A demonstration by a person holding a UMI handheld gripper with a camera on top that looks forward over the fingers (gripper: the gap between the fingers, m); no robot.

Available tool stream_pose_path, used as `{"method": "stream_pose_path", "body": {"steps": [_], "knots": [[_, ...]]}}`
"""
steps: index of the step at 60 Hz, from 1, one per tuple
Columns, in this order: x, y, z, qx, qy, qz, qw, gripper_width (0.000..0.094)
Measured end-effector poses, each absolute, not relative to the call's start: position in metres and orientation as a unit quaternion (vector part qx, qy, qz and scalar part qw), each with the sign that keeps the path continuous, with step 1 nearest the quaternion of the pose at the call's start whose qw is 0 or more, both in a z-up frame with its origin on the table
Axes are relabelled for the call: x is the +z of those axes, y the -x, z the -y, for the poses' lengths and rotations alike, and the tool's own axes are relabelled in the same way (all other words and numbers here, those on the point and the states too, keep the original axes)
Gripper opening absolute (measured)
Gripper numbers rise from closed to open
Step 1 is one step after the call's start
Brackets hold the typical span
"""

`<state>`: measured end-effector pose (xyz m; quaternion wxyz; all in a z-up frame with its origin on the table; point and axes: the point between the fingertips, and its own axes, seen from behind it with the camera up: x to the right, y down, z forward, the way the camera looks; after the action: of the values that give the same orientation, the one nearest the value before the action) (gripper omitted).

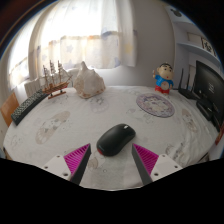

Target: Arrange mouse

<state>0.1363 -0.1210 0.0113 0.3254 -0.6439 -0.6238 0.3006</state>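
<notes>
A black computer mouse (116, 139) lies on the round table with a pale patterned cloth (60, 125). It sits just ahead of my gripper (112, 160), between the lines of the two fingers and slightly beyond their tips. The fingers stand wide apart, and their magenta pads (78, 158) show on both sides. Nothing is held between them; only bare cloth lies there.
Beyond the mouse stand a model sailing ship (52, 78), a large pale seashell (89, 82), a round patterned plate (155, 105) and a small cartoon figurine (163, 78). A dark keyboard (27, 108) lies at the left, dark equipment (208, 92) at the right.
</notes>
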Motion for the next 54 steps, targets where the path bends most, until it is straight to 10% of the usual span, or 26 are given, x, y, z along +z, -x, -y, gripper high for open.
{"method": "stream_pose_path", "body": {"steps": [28, 37, 54], "knots": [[-0.013, -0.024, 0.136, 0.294, 0.635, 0.637, 0.323, 0.0836], [-0.013, -0.017, 0.146, 0.297, 0.614, 0.656, 0.322, 0.052], [0.065, 0.003, 0.128, 0.313, 0.597, 0.661, 0.33, 0.0444]]}}
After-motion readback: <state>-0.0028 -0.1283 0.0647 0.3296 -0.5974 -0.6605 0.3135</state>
